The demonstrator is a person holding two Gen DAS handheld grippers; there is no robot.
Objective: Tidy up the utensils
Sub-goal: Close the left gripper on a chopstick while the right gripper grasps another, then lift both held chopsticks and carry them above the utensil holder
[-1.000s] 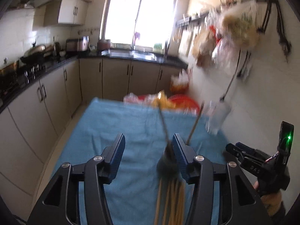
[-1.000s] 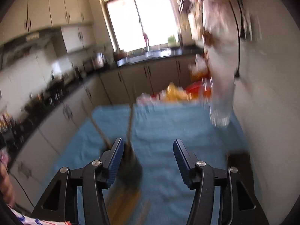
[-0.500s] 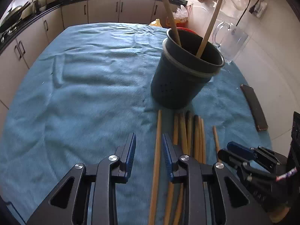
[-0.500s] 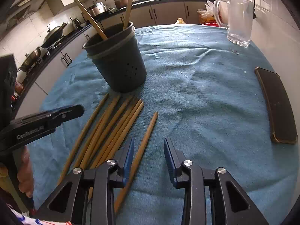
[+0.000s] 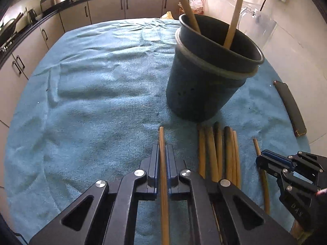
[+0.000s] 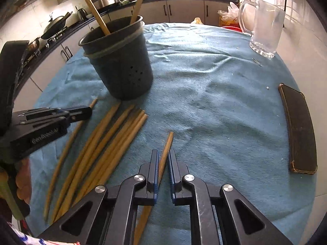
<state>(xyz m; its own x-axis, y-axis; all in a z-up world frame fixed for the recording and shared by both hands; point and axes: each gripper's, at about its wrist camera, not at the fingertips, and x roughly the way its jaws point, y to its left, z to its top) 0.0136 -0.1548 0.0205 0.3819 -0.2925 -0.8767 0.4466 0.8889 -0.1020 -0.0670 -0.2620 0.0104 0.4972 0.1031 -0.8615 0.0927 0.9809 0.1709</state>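
A dark utensil holder (image 5: 206, 77) stands on the blue cloth with two wooden chopsticks leaning in it; it also shows in the right wrist view (image 6: 120, 65). Several loose chopsticks (image 5: 218, 153) lie side by side in front of it, seen also in the right wrist view (image 6: 106, 147). My left gripper (image 5: 162, 149) is shut on a single chopstick (image 5: 161, 138) lying on the cloth. My right gripper (image 6: 163, 155) is nearly closed around another single chopstick (image 6: 166, 147), which touches the left pad, with a small gap on the right.
A glass pitcher (image 6: 263, 30) stands at the far right. A dark flat case (image 6: 298, 130) lies by the right edge of the blue cloth (image 6: 214, 94). Kitchen cabinets and counter run along the left and back.
Both grippers tilted down from the room toward the table, then lowered onto the chopsticks. Both jaws closed from wide open, each around a single chopstick.
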